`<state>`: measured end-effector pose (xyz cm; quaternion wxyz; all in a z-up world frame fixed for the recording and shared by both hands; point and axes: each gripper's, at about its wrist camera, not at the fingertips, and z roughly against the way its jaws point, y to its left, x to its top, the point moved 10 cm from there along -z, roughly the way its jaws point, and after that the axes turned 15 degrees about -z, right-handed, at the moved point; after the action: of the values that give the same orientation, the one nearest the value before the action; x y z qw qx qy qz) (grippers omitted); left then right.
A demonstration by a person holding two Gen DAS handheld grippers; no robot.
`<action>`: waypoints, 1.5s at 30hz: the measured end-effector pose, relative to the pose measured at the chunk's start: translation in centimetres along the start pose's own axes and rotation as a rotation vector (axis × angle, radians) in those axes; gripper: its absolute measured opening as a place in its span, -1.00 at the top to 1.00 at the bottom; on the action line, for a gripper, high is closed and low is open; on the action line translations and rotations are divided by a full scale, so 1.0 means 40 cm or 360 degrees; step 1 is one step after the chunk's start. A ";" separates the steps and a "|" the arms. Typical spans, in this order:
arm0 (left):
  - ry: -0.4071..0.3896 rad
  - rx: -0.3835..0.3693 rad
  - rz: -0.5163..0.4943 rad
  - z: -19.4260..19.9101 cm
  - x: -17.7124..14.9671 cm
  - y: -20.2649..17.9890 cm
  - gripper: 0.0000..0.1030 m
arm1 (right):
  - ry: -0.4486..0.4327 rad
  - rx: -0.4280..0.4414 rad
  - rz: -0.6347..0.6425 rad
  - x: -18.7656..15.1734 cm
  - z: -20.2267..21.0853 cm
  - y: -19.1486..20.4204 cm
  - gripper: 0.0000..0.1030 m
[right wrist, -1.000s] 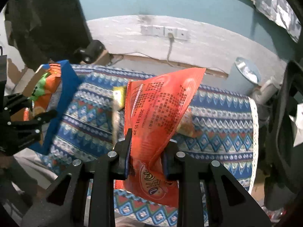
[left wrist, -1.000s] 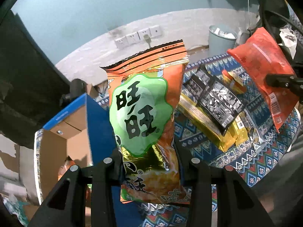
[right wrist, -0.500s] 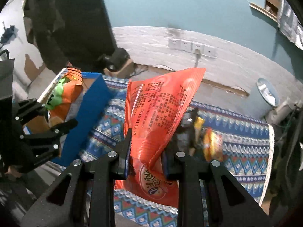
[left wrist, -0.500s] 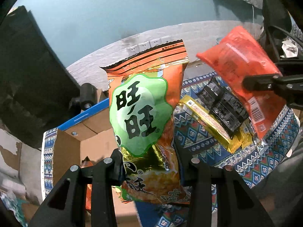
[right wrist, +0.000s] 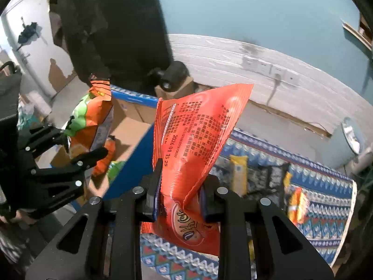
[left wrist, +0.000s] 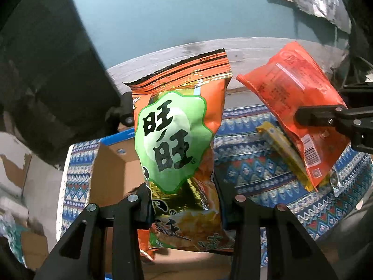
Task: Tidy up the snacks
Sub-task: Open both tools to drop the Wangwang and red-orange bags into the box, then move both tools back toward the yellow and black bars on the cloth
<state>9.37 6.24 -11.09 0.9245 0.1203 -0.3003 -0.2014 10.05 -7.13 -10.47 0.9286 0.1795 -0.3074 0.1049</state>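
Cardboard box (left wrist: 112,170), one orange-green bag (left wrist: 177,140) in left jaws, one red bag (right wrist: 198,144) in right jaws

surface: patterned blue cloth (right wrist: 326,212) | on it: cardboard box (left wrist: 112,168), yellow packet (right wrist: 239,175), black packets (right wrist: 270,175)

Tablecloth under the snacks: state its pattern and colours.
The tablecloth has blue, white and red geometric diamond bands, clearest in the left wrist view.

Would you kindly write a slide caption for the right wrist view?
Right gripper clamps a red snack bag beside the open cardboard box.
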 end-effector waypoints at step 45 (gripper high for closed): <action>0.0189 0.0209 0.0189 -0.064 -0.122 0.204 -0.54 | 0.0160 0.0157 0.0068 0.034 -0.211 0.247 -0.36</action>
<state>9.77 15.95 -12.76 0.9411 0.1743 -0.2642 -0.1186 12.62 5.36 -13.28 0.9304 0.2131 -0.2587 0.1485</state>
